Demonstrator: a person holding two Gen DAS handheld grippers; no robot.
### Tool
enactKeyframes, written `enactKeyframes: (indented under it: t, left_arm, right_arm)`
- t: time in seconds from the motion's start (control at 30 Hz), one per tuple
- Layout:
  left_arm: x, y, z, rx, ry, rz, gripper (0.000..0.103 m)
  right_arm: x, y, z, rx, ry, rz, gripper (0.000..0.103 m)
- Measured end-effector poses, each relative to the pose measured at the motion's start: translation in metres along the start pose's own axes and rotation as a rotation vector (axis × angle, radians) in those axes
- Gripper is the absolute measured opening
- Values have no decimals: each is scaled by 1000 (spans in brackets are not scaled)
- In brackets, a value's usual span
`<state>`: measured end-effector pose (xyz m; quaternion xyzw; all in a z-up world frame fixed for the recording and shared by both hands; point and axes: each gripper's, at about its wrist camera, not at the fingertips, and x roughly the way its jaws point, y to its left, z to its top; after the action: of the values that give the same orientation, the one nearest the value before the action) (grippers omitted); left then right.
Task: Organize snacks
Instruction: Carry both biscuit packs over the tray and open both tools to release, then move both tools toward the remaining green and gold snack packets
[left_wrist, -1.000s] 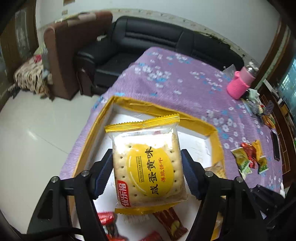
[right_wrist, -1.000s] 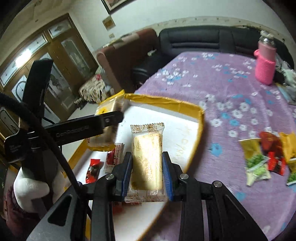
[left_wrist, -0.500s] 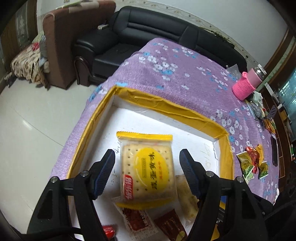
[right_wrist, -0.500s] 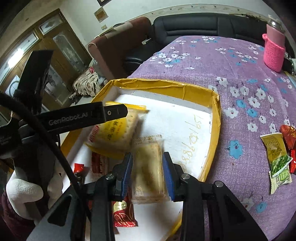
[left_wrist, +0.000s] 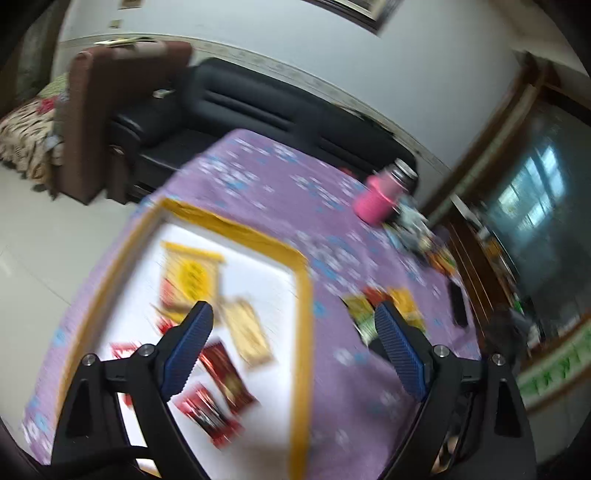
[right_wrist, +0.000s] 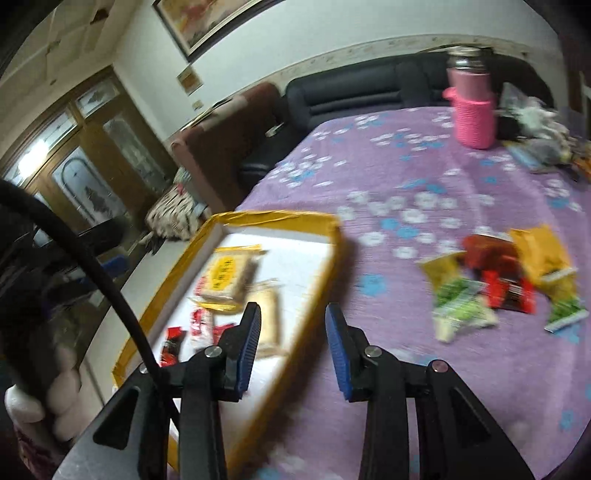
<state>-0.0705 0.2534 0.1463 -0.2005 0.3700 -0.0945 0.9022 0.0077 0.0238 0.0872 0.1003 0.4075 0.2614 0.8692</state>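
A shallow white tray with a yellow taped rim (left_wrist: 303, 295) (right_wrist: 280, 218) lies on the purple flowered tablecloth. In it lie a yellow cracker packet (left_wrist: 190, 275) (right_wrist: 225, 277), a pale biscuit packet (left_wrist: 249, 332) (right_wrist: 267, 317) and several small red snack packets (left_wrist: 221, 373) (right_wrist: 171, 341). More loose snack packets, yellow, green and red (right_wrist: 495, 284) (left_wrist: 384, 306), lie on the cloth right of the tray. My left gripper (left_wrist: 291, 349) is open and empty above the tray's right side. My right gripper (right_wrist: 291, 350) is open and empty over the tray's right rim.
A pink-sleeved bottle (right_wrist: 472, 110) (left_wrist: 380, 194) stands at the far side of the table beside a clutter of small items (right_wrist: 535, 125). A black phone (left_wrist: 457, 304) lies near the right edge. A black sofa (left_wrist: 258, 110) and a brown armchair (left_wrist: 99, 110) stand beyond the table.
Both grippers have let go of their packets, which now lie in the tray. Both grippers have opened, lifted and swung right toward the loose snacks. The views are motion-blurred.
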Motion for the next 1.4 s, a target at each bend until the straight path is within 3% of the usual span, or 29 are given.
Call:
enactKeyframes:
  t: [0.13,0.27,0.5,0.73,0.83,1.1,1.13,1.17,1.23,1.4]
  left_arm:
    - [-6,-35,-22,54,5,-24,89]
    - [0,-55,-34,52,48,-96,89]
    - [32,-76,-59,17,181,-184,88]
    - [28,-93,-70,107,139,-82,89]
    - [30,-94,-69,131,123,-55,89]
    - [58,-92,-58,127,154,-8,89]
    - [63,-92,-57,122,159,-4,89]
    - [66,-92,-55,118,164,-2,89]
    - [79,-94,-52,113,182,4,89]
    - [116,-99,-44,97,235,26,89]
  right_arm:
    - [-25,-38,-9,49,-13,-51,37]
    - [-55,-82,-20,123,-39,-110,38]
    - [-88,-145,-36,234,-78,-194,40]
    - [-78,-177,-33,269,-73,-226,41]
    - [-70,-189,-27,282,-83,-262,49]
    - [-31,-196,-1,216,-49,-345,50]
    - [-27,-194,-2,199,-43,-360,48]
    - [-24,-193,-4,184,-37,-372,38]
    - [-23,-191,-9,172,-43,-370,29]
    - [-35,-197,-18,214,-84,-311,22]
